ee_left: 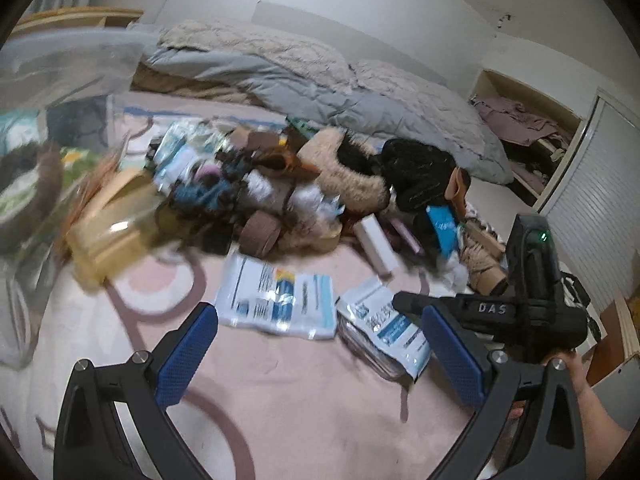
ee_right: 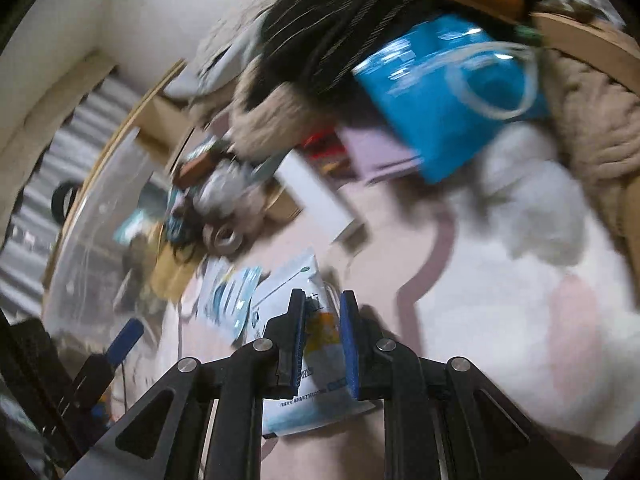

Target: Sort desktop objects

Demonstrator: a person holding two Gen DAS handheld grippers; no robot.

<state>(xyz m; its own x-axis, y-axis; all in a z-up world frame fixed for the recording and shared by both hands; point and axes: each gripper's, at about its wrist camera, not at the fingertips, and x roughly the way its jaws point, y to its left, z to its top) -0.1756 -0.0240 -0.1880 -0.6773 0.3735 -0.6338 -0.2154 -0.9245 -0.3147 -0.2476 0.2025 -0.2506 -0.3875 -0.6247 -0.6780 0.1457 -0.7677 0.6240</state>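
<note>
A heap of small objects (ee_left: 260, 184) lies on a pink patterned sheet (ee_left: 280, 392): rolls, packets, fluffy items and a blue packet (ee_left: 442, 228). Two white-and-blue mask packets (ee_left: 280, 300) (ee_left: 390, 330) lie in front of the heap. My left gripper (ee_left: 320, 348) is open and empty above the sheet, just short of these packets. My right gripper (ee_right: 323, 340) stands almost shut around a white packet (ee_right: 316, 364) with blue and orange print. It also shows at the right of the left wrist view (ee_left: 532, 304). The right wrist view is motion-blurred.
A clear plastic bin (ee_left: 48, 128) holding items stands at the left and also shows in the right wrist view (ee_right: 100, 220). A grey quilt (ee_left: 320, 80) lies behind the heap. A wardrobe shelf (ee_left: 528, 128) with clothes is at the right.
</note>
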